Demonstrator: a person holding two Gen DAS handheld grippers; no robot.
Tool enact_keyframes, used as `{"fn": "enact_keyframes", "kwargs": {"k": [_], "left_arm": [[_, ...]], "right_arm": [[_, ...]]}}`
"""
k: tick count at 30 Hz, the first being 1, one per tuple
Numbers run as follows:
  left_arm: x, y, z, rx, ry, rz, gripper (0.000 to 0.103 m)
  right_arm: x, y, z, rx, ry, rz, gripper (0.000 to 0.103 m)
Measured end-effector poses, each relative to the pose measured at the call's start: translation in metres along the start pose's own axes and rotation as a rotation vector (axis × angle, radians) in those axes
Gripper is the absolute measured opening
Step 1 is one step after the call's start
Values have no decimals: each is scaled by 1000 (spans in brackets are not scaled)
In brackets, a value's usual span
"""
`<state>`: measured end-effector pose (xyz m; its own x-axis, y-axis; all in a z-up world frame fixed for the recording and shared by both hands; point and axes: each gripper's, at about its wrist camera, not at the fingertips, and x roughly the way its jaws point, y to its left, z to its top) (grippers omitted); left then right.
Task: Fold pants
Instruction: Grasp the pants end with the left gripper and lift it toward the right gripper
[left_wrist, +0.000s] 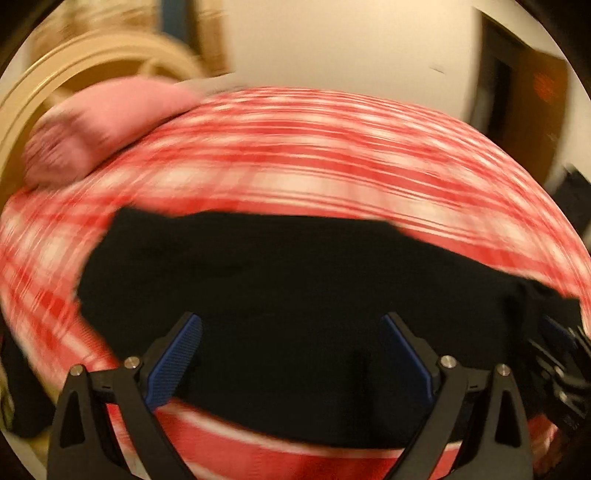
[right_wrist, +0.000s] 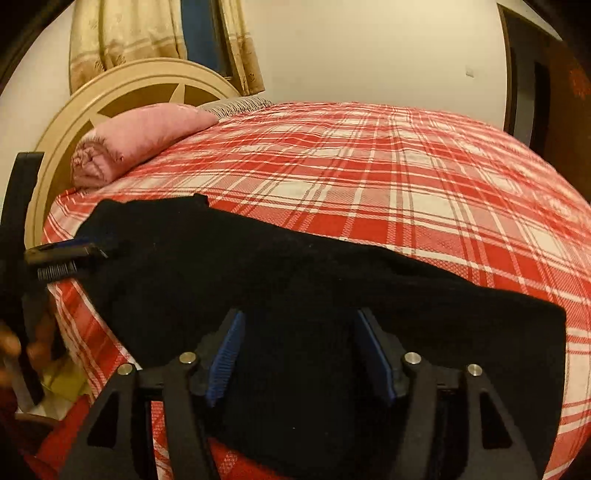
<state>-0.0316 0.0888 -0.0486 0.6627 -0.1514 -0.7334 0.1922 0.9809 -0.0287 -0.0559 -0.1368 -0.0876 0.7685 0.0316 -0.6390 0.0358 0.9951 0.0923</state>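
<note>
Black pants (right_wrist: 280, 280) lie spread across the near edge of a bed with a red and white plaid cover (right_wrist: 388, 173). They also show in the blurred left wrist view (left_wrist: 280, 280). My right gripper (right_wrist: 297, 325) is open, its blue pads just above the pants near the bed's front edge. My left gripper (left_wrist: 290, 328) is open over the pants at their left end; it also shows in the right wrist view (right_wrist: 68, 258) at the far left. The right gripper shows in the left wrist view (left_wrist: 561, 354) at the far right edge.
A pink rolled blanket (right_wrist: 133, 140) lies at the bed's far left by a cream round headboard (right_wrist: 110, 92). Beige curtains (right_wrist: 122, 33) hang behind. A dark doorway (right_wrist: 543, 96) stands at the right. The bed's front edge drops to the floor on the left.
</note>
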Motion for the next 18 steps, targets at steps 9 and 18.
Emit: {"fn": "enact_keyframes", "kwargs": {"k": [9, 18], "left_arm": [[16, 116, -3, -425, -6, 184, 98], [39, 119, -11, -492, 33, 188, 77]], "right_arm": [[0, 0, 0, 13, -2, 16, 70], [1, 3, 1, 5, 0, 18, 74]]}}
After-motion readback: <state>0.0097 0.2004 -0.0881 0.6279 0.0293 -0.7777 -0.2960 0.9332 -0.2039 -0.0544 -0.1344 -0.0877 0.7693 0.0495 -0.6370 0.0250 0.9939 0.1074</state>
